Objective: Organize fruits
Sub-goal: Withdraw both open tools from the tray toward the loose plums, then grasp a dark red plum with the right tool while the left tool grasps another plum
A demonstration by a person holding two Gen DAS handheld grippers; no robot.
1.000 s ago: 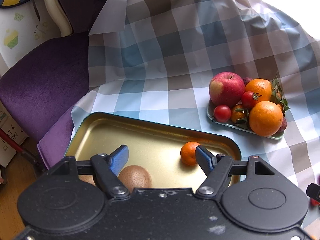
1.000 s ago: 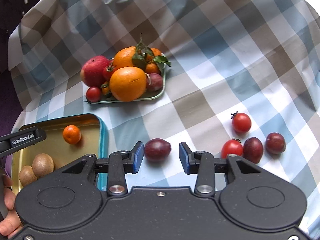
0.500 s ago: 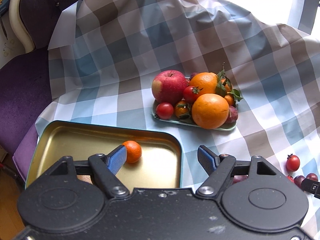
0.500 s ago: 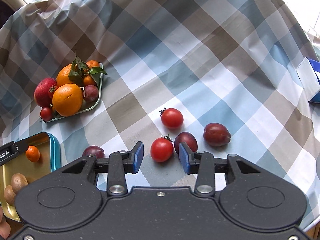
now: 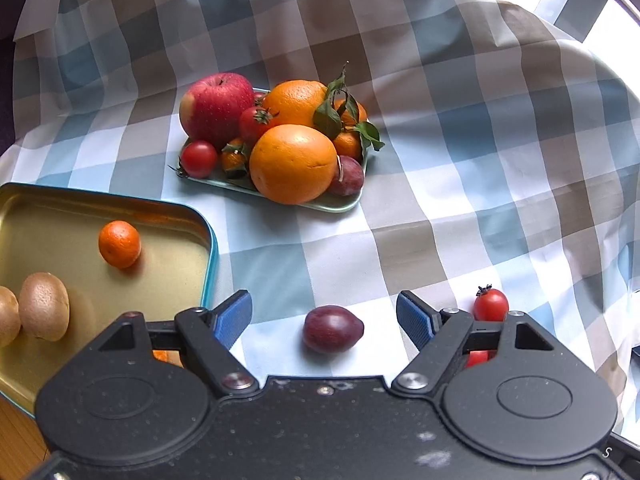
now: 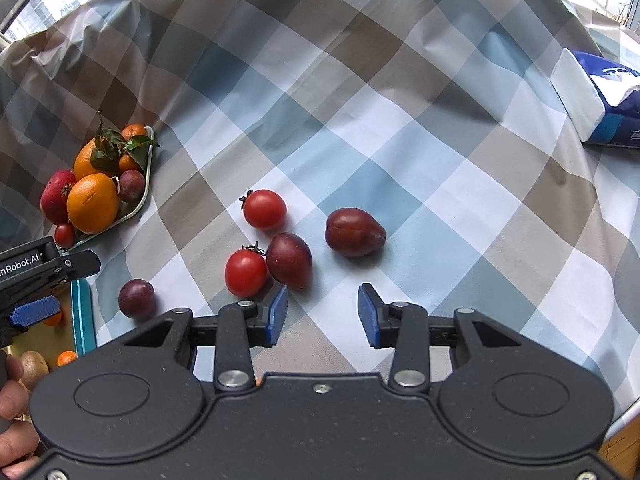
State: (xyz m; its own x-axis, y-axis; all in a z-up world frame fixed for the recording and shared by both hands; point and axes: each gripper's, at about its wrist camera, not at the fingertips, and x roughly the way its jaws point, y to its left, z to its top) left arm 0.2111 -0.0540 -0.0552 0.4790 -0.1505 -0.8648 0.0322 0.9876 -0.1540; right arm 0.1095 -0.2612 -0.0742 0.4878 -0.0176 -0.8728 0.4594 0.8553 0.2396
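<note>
My left gripper (image 5: 324, 316) is open and empty, with a dark plum (image 5: 333, 329) lying on the cloth between its fingers. The gold tin tray (image 5: 176, 216) at its left holds a small mandarin (image 5: 119, 244) and two kiwis (image 5: 43, 312). My right gripper (image 6: 322, 314) is open and empty, just short of two tomatoes (image 6: 246, 273), a plum (image 6: 289, 260) and a larger dark plum (image 6: 354, 232). The lone plum (image 6: 137, 298) and the left gripper (image 6: 36, 276) show at the left of the right wrist view.
A green plate (image 5: 340, 202) piled with an apple, oranges, tomatoes and a plum stands behind the tin; it also shows in the right wrist view (image 6: 140, 200). A blue and white packet (image 6: 600, 100) lies far right. A checked cloth covers the table.
Both grippers have swung right. The left one left the tin and now frames the lone plum. The right one moved from that plum to the cluster of tomatoes and plums.
</note>
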